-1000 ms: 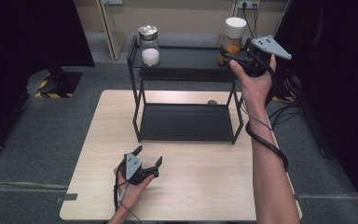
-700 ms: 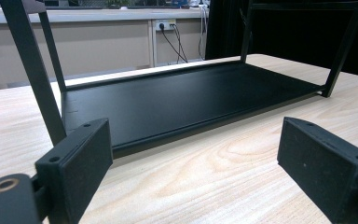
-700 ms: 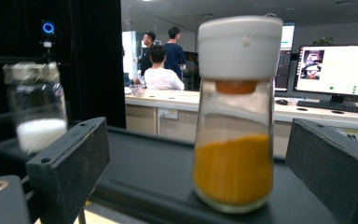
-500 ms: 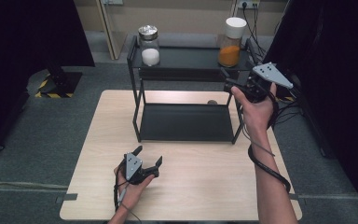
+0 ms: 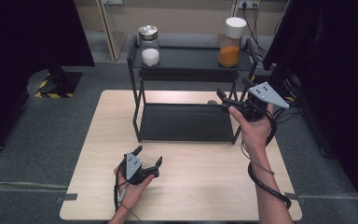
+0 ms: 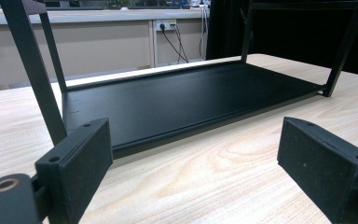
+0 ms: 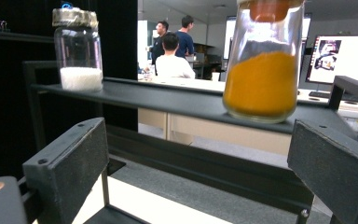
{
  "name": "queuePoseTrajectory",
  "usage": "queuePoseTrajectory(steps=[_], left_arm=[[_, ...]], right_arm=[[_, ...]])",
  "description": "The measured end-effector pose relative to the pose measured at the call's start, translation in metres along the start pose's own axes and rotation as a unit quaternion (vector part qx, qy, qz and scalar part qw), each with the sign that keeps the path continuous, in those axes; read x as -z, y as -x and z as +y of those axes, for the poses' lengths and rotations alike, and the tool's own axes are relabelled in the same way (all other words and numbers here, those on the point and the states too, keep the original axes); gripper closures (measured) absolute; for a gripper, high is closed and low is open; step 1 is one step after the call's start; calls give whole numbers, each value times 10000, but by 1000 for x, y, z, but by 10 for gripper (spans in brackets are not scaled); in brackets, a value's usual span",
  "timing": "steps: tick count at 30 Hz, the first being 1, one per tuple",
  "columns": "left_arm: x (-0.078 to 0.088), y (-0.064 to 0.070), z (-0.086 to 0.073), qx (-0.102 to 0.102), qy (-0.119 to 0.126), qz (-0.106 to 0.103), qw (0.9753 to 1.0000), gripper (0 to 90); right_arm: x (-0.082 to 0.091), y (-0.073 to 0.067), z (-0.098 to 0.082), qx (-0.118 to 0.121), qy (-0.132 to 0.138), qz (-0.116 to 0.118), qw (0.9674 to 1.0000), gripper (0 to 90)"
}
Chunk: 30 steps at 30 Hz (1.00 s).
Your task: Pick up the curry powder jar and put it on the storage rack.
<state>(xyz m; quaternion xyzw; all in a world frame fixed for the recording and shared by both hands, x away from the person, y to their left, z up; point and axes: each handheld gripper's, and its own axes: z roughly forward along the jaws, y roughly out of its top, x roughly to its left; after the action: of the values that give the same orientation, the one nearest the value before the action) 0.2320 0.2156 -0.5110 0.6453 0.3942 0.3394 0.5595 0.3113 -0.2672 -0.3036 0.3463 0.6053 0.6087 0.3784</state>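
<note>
Though nothing is gripped at this moment, the high view suggests where the work lies: the right gripper hangs beside the right end of the black two-tier rack, below and in front of the jar of orange powder, which stands on the rack's top shelf at its right end. Its fingers have just been opening and now stand apart with nothing between them, well clear of the jar. A jar of white powder stands at the shelf's left end, so both jars sit upright, apart from each other. The left gripper rests low over the wooden table, in front of the rack, probably parked out of the way.

From the left gripper view, its fingers are spread wide and empty, aimed at the rack's bare lower shelf.

From the right gripper view, the spread fingers frame the top shelf from below; the orange jar stands above and beyond the right-hand finger, untouched, with the white jar farther left.
</note>
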Motion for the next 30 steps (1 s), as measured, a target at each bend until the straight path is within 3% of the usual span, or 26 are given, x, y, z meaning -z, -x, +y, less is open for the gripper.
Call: queuePoseTrajectory(steps=[30], left_arm=[[0, 1, -1, -7, 27, 11, 10000, 96]], right_arm=[[30, -11, -61, -104, -351, 72, 9993, 49]])
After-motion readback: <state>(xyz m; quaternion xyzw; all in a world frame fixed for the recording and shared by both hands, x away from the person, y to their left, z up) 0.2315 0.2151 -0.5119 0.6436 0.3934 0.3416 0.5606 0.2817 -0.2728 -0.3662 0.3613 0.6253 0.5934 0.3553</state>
